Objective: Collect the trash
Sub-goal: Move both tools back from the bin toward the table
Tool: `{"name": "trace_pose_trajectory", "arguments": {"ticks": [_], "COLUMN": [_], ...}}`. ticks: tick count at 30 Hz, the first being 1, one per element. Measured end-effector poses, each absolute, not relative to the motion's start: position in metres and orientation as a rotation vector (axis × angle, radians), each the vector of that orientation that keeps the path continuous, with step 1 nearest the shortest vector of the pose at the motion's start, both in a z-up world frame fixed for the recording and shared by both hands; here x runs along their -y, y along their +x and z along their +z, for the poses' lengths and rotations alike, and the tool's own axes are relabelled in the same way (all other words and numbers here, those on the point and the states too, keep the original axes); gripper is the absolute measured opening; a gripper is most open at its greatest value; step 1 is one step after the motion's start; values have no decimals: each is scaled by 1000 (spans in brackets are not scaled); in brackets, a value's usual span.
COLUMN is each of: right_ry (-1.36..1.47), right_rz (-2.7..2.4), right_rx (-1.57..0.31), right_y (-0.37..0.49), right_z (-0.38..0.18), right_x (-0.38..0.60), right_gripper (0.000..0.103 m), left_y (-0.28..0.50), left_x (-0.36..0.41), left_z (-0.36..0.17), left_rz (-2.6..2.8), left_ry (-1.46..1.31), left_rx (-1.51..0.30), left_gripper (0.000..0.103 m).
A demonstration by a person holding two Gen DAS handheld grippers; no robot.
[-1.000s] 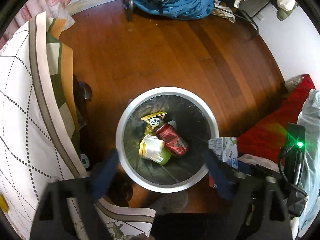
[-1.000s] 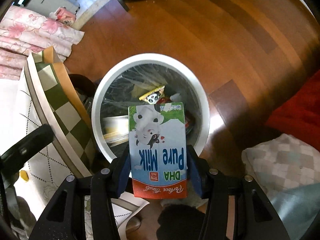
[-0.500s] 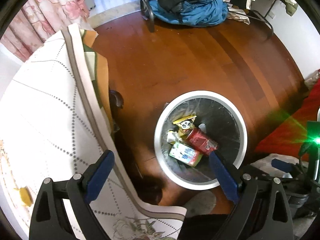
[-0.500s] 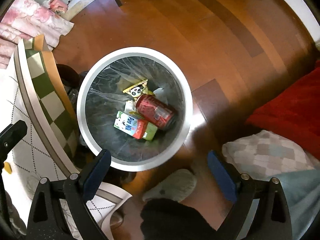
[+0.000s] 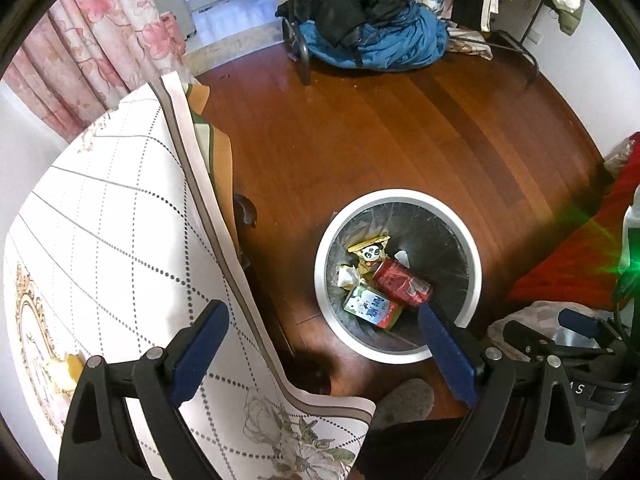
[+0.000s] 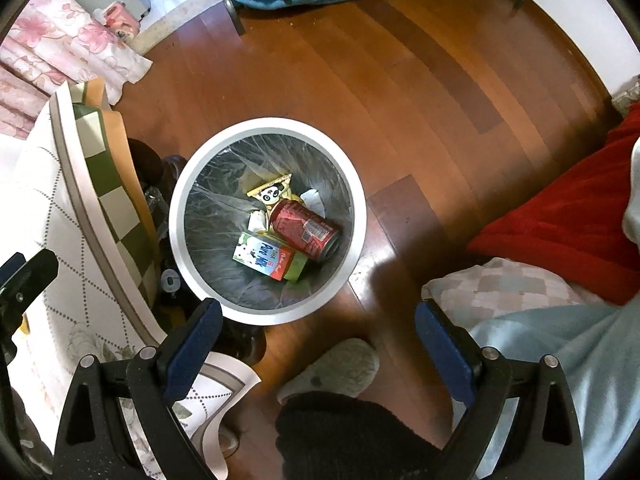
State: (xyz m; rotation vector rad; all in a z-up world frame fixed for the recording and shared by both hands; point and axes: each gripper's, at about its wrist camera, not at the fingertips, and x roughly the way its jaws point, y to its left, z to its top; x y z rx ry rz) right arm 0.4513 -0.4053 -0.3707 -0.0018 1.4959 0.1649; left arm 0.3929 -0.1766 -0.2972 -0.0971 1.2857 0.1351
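Your right gripper (image 6: 316,344) was spread wide and held nothing. Your left gripper (image 5: 324,348) was spread wide too, and it was empty.

The right camera looked almost straight down into the round white trash bin (image 6: 176,216) on the wooden floor (image 6: 400,80). There you could read the words "Pure Milk" on the milk carton (image 6: 266,257). The carton lay on its side at the bottom of the bin, touching the red soda can (image 6: 306,230), which also lay on its side. Just past the can sat a yellow panda wrapper (image 6: 272,192) and some white paper scraps (image 6: 314,200). This view also showed a grey slipper (image 6: 336,364) on the floor near the bin, and a red blanket (image 6: 560,220) off to the right.

The left camera sat farther back and more to the side. In it the trash bin (image 5: 472,264) looked smaller, and your right fingertip (image 5: 444,344) covered part of its near rim. The milk carton (image 5: 370,306), the soda can (image 5: 402,282) and the panda wrapper (image 5: 370,250) were there, but the words were hard to read. Only this view showed the big white tablecloth (image 5: 112,240) with dotted lines, the pink flowered curtain (image 5: 100,40), the pile of blue and black clothes (image 5: 372,36) by a rack, and a green light (image 5: 630,266) glowing on the far right.
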Motion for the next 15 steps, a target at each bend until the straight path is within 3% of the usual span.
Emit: {"name": "trace_pose_trajectory", "arguments": {"ticks": [15], "right_ry": [2], "right_rz": [207], "right_rx": [-1337], "right_y": [408], "right_z": [-258], "right_x": [407], "right_gripper": [98], "left_y": [357], "left_x": [181], "left_z": [-208], "left_rz": [109], "left_ry": [-102], "left_rx": [-1124], "left_gripper": [97]}}
